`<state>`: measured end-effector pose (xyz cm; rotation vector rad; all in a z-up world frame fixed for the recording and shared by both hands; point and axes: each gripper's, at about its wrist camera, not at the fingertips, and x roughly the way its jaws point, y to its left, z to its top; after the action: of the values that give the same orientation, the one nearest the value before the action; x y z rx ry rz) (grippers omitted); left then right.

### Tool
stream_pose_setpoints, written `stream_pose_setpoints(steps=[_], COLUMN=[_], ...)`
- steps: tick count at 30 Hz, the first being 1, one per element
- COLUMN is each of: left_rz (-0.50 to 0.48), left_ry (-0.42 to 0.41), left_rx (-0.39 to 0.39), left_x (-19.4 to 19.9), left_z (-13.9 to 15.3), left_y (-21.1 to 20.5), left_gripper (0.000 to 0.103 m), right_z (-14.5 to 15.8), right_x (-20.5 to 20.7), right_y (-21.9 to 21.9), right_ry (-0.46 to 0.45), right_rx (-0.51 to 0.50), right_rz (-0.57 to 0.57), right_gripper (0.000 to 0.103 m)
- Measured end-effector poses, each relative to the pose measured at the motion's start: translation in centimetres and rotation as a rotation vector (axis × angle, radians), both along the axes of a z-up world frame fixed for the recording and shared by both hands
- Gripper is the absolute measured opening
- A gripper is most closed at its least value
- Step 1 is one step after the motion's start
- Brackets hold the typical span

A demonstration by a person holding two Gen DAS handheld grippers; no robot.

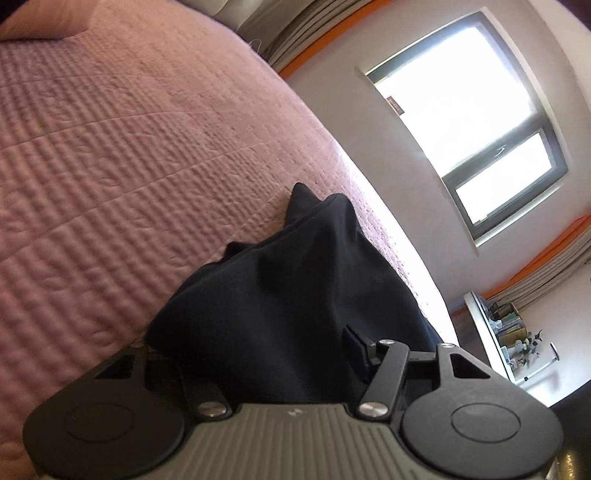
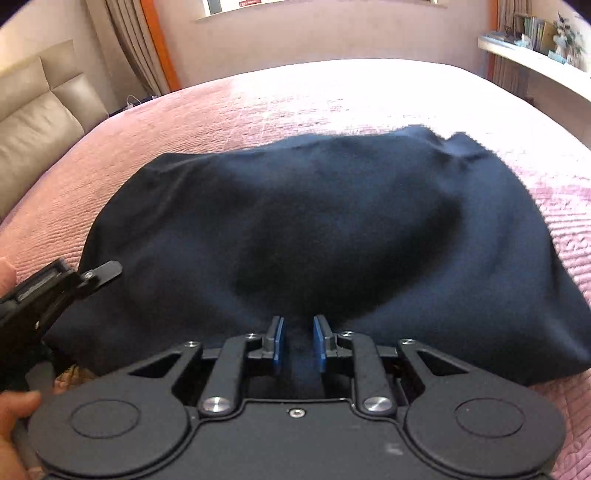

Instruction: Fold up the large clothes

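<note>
Pink bedspread (image 2: 184, 122) carries the dark garment (image 2: 332, 229) ahead of both hand-held grippers; the right (image 2: 298, 341) pinches a thin fold, the left (image 1: 258, 354) grips its edge; either could slip, spoiling the fold

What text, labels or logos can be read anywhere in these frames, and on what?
No readable text.
Small red sign at the window: blurred.
Book spines on the shelf: too small.
Mark on the left gripper's body: a logo, no letters.
</note>
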<state>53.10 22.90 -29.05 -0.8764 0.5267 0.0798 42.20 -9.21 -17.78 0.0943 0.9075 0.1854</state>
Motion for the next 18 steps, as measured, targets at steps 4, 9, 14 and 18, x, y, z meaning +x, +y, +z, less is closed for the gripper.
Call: stream_pose_setpoints(steps=[4,9,14,18], left_rz=[-0.01,-0.06,-0.195,-0.409], left_ry=[-0.005,-0.051,-0.223,-0.357], left_rx=[0.028,0.023,0.183,0.238], left_x=[0.3,0.2,0.4,1.6], left_z=[0.1,1.1,6.6,10.9], left_y=[-0.8,-0.8,-4.0,-9.5], left_gripper=[0.036,0.012,0.009,0.006], right_z=[1.4,-0.7,-1.9,-2.5], right_x=[-0.4,0.0,-0.3,-0.1], right_y=[0.8,1.3,-0.8,-2.9], right_ry=[-0.066,-0.045,-0.065,-0.056], right_rx=[-0.04,-0.068,0.066,0.189], right_rz=[-0.001,0.046,0.025,0.038], right_gripper=[0.024,0.022,0.022,0.022])
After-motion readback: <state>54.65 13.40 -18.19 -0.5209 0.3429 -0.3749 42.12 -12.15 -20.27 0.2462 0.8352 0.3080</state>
